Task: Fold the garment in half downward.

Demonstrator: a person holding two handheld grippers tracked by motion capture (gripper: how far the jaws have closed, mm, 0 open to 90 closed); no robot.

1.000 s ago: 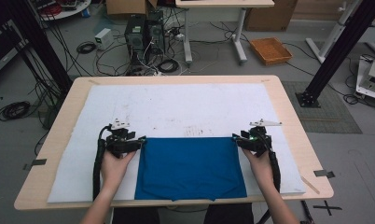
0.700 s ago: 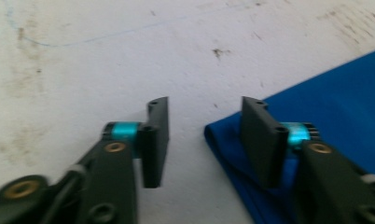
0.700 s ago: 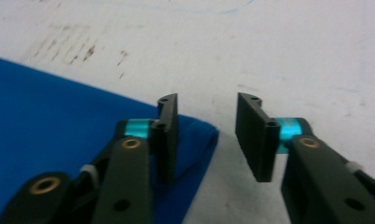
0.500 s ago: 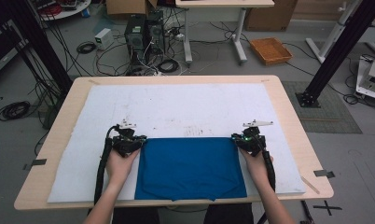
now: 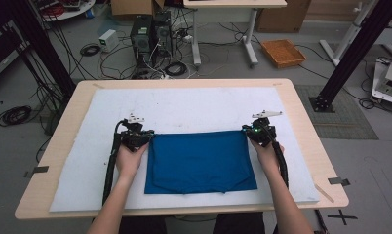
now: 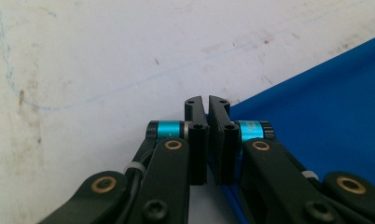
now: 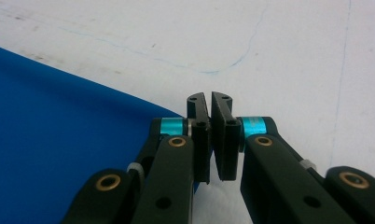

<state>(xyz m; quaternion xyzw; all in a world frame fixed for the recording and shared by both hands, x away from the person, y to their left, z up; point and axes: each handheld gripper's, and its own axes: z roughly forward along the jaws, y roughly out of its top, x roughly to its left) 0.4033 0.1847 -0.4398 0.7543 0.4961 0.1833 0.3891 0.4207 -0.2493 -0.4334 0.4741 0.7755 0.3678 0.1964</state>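
A blue cloth (image 5: 199, 161) lies flat as a rectangle on the white mat (image 5: 184, 105), at the person's side of the table. My left gripper (image 5: 143, 138) is at its far left corner and my right gripper (image 5: 250, 132) at its far right corner. In the left gripper view the jaws (image 6: 207, 100) stand shut with a hairline gap, the cloth (image 6: 325, 107) running in under the right jaw. In the right gripper view the gripper (image 7: 209, 96) is likewise shut, with the cloth (image 7: 59, 140) reaching in from the left. Each corner's tip is hidden by the jaws.
The mat covers most of the wooden table (image 5: 308, 131); its far half is bare, with faint pen lines. Beyond the table, on the floor, are computer towers (image 5: 147, 36), cables and an orange tray (image 5: 282, 52). A black frame post (image 5: 350, 58) stands at the right.
Both grippers moved away from the person, and the cloth's far edge went with them, so the whole cloth now lies farther up the mat.
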